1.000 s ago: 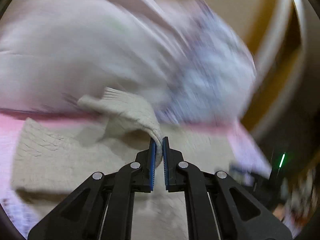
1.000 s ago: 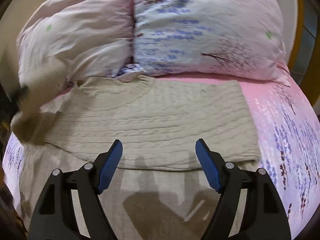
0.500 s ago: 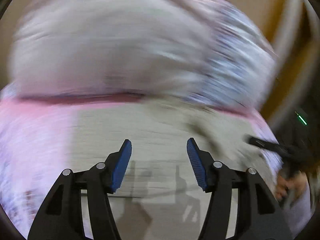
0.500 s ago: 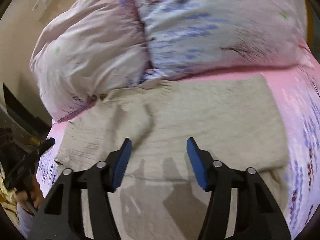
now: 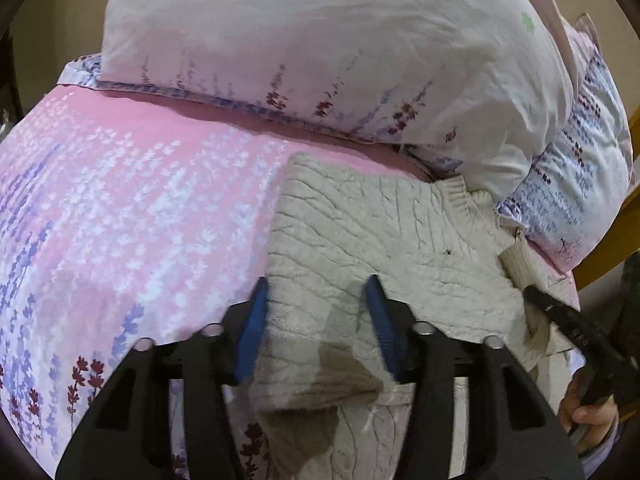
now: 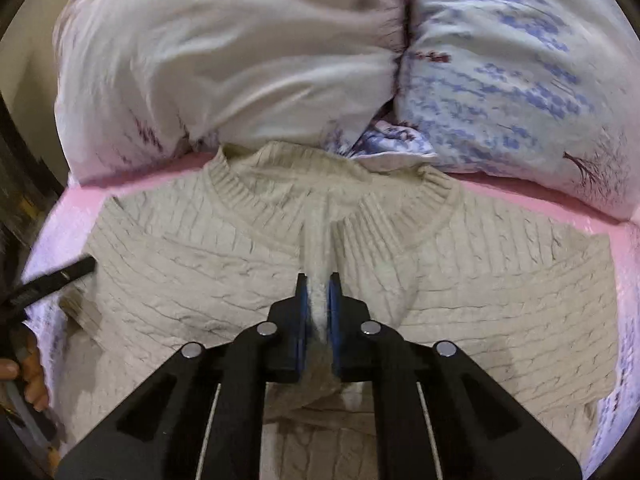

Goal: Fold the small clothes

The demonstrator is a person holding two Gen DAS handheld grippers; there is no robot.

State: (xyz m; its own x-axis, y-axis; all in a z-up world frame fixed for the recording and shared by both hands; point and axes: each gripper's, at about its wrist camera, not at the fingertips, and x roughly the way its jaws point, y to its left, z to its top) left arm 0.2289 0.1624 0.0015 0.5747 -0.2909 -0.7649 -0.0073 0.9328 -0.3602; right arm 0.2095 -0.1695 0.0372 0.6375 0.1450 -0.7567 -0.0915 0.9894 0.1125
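Observation:
A cream cable-knit sweater [image 6: 500,280] lies flat on the pink floral bed, collar [image 6: 248,204] toward the pillows, both sides folded inward. It also shows in the left wrist view [image 5: 380,248]. My right gripper [image 6: 318,300] is shut on a pinched ridge of the sweater's knit just below the collar. My left gripper [image 5: 316,320] is open, its blue pads straddling the sweater's left folded edge low over the fabric. The right gripper's tip [image 5: 560,312] shows at that view's right edge.
Two big floral pillows [image 6: 240,60] [image 6: 520,80] rest against the sweater's collar end. The pink lavender-print sheet [image 5: 120,200] spreads to the left of the sweater. A wooden bed frame [image 5: 624,232] is at the far right.
My left gripper let go of the sleeve, opened and came down over the sweater's left edge. My right gripper moved in toward the collar and shut on the knit.

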